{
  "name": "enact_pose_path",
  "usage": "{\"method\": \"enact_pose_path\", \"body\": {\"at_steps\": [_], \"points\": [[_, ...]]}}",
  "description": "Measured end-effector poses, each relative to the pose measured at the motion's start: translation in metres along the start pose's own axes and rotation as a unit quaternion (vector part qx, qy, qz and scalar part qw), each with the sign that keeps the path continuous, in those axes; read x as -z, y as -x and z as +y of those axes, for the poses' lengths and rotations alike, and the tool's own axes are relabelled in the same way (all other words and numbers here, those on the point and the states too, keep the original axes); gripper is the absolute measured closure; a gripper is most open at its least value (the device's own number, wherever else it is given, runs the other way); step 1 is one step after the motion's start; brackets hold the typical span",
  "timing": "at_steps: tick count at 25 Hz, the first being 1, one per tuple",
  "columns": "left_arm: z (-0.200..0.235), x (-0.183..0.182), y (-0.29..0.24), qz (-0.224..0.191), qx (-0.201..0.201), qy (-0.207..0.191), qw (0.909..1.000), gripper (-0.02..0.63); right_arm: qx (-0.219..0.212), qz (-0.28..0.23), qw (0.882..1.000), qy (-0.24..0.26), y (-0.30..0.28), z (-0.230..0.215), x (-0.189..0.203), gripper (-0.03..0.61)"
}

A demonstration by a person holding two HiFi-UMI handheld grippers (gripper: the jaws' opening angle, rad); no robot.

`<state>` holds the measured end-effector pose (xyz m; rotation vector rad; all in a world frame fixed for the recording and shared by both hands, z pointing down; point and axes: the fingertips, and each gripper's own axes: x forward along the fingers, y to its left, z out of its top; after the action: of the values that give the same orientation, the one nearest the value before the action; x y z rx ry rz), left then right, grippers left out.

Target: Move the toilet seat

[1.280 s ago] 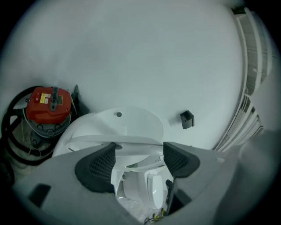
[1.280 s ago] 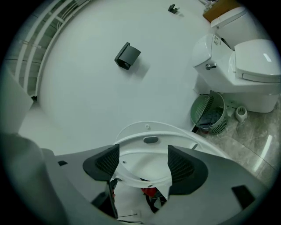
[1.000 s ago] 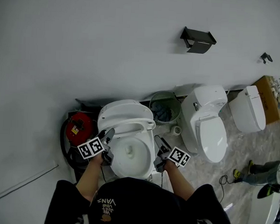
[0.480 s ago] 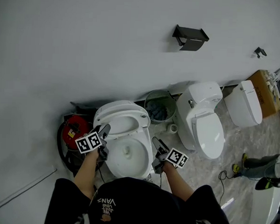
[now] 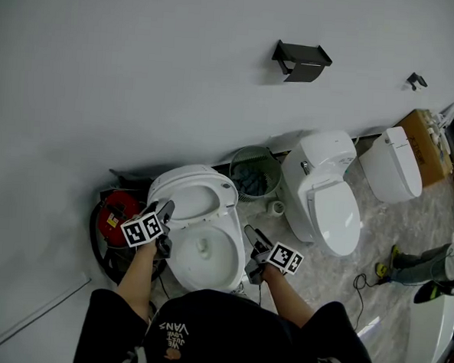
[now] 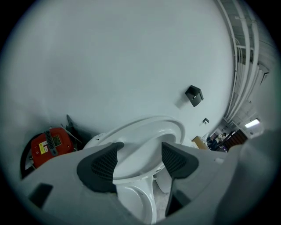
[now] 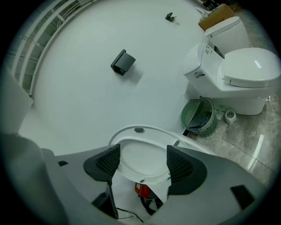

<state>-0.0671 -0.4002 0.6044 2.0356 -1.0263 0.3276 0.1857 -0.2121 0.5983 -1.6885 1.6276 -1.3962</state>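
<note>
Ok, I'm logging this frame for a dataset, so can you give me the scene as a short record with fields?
seat: toilet seat raised, leaning back toward the wall; bowl uncovered
left gripper: jaws apart, at the seat's left edge, rim showing between them
right gripper: jaws apart, empty, by the bowl's right side
beside toilet: green bin to its right, red device to its left
further right: closed toilet
wall: black holder

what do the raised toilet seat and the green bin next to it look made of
Toilet seat: probably moulded plastic, glossy white, thin with a smooth sheen.
Green bin: open mesh with a see-through slatted wall, metal wire or plastic, can't tell which.
</note>
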Motion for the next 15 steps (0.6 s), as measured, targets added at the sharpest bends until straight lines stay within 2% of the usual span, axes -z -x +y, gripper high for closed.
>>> {"method": "enact_pose_path", "body": {"at_steps": [10, 13, 15], "points": [[-0.009, 0.008, 0.017, -0.020, -0.016, 0.005, 0.9997, 0.302, -0.014, 0.025, 0.999, 0.014, 0.000, 0.003, -0.002, 0.264], [-0.012, 0.009, 0.030, -0.037, -0.030, -0.002, 0.9989, 0.322, -0.022, 0.036, 0.999, 0.030, -0.001, 0.006, -0.003, 0.275], [-0.012, 0.011, 0.040, -0.048, -0.043, -0.003, 0.9979, 0.359, -0.028, 0.044, 0.998, 0.043, -0.001, 0.008, -0.004, 0.288]]}}
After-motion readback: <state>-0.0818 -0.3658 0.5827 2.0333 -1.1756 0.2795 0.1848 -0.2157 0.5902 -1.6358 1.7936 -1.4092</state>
